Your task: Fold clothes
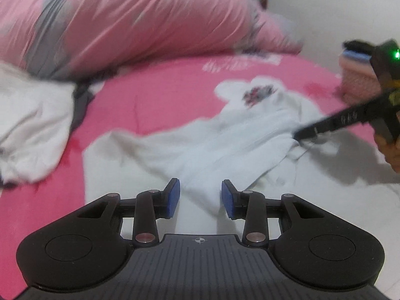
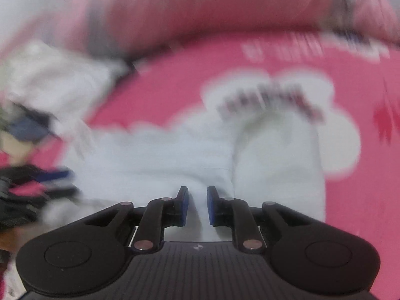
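Left wrist view: the left gripper has its jaws parted to a middling gap, and a raised ridge of the white shirt runs up between the blue pads. Whether the pads touch the cloth cannot be told, so this is a straddle rather than a sure pinch. From these jaws the shirt stretches ahead and to the right across the pink bed sheet, its long axis slanting from near-left to far-right, ending at a dark printed patch at the far end.

The right gripper comes in from the right, with its tip low at the shirt's right-hand edge, beside a folded placket or collar; the hand behind it shows at the frame edge. In the blurred right wrist view the right gripper has its jaws set narrower, again with a fold of the shirt rising between them, contact unclear.

So both grippers sit on the near side of the shirt, left at the near edge, right at the side. Any fold would likely carry cloth away from the jaws, toward the printed end.

Further out, a crumpled white cloth lies to the left, a pink quilt beyond, and a small stack of folded things far right.
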